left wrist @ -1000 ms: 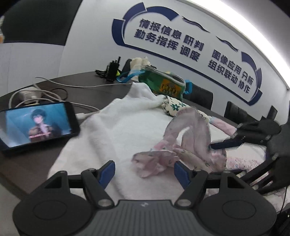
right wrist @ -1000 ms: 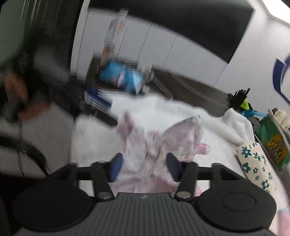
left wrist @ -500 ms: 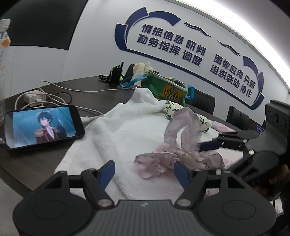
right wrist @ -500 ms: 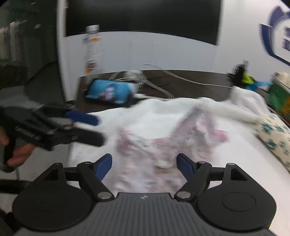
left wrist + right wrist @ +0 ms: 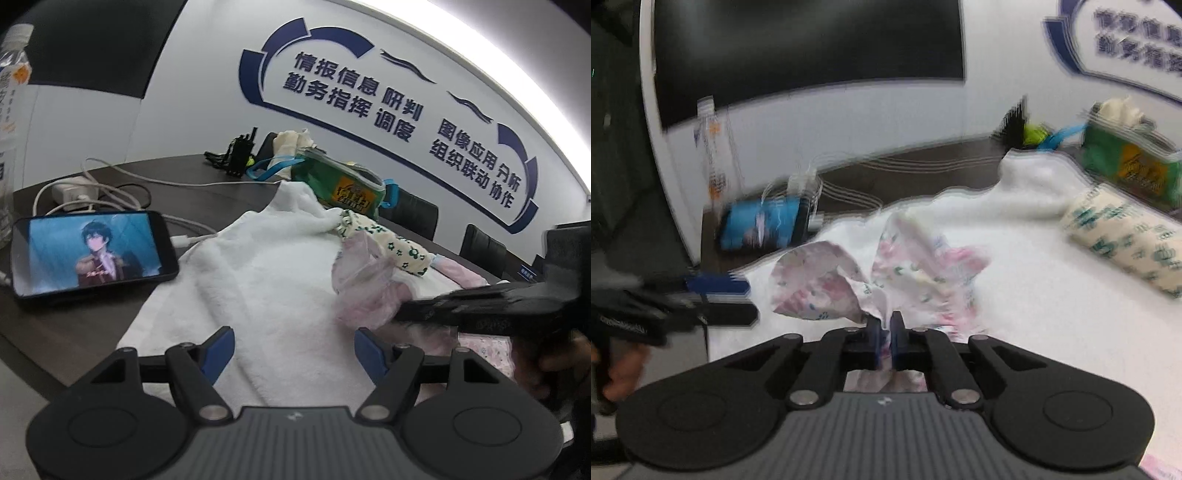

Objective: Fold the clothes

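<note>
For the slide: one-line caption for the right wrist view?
Right tool shut on the pink garment, lifting it off the white towel; left tool open beside it.

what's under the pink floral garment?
A white towel lies under the pink floral garment, spread over the dark table. The right gripper pinches the garment's near edge. The towel hides the table surface directly below.

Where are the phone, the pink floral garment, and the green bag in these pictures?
phone (image 5: 92, 254): left wrist view, on the middle of its lit screen.
pink floral garment (image 5: 908, 273): right wrist view, on the raised cloth just above the shut right tool.
green bag (image 5: 343, 184): left wrist view, on its printed front face.
</note>
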The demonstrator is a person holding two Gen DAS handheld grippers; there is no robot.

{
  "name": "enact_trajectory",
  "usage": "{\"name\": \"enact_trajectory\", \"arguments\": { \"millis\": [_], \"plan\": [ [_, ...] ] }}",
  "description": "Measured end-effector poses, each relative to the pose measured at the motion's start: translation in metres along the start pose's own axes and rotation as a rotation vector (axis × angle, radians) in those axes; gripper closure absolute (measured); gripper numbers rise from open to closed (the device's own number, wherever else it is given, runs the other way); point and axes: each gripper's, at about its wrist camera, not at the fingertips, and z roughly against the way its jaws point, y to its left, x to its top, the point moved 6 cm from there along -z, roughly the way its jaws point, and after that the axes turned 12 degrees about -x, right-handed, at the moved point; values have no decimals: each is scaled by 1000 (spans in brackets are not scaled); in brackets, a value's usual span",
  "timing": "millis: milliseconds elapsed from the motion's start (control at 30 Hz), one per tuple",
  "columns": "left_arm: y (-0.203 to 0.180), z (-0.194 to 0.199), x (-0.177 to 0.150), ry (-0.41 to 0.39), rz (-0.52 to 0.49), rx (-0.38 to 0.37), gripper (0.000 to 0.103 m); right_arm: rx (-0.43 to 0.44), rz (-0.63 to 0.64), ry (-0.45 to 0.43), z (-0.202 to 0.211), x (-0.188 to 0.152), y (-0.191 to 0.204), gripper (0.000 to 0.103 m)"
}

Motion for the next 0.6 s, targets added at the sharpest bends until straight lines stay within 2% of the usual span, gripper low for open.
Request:
{"name": "enact_trajectory", "arguments": {
  "millis": [167,300,367,433,500,533,600],
  "plan": [
    [-17,-14,0,20,-29,-54,32,-114,-249,-187,87,-11,-62,99],
    [-42,-34,0,56,-65,-118,32,-284,-528,-315,154,-60,-120,99],
    [-56,-45,0,78,-89,-153,32,-411,-644,-303,174,-92,-141,99],
    [-76,-60,-1,109,-120,-189,32,-548,-673,-216,179,-121,-153,93],
    [-98,-76,-2,144,-142,-232,33,-606,-712,-161,182,-142,-158,77],
    [-108,-82,-2,162,-152,-249,33,-595,-732,-180,188,-146,-159,74],
    [-129,-90,2,194,-203,-277,33,-599,-742,-224,204,-150,-161,50]
  ]
}}
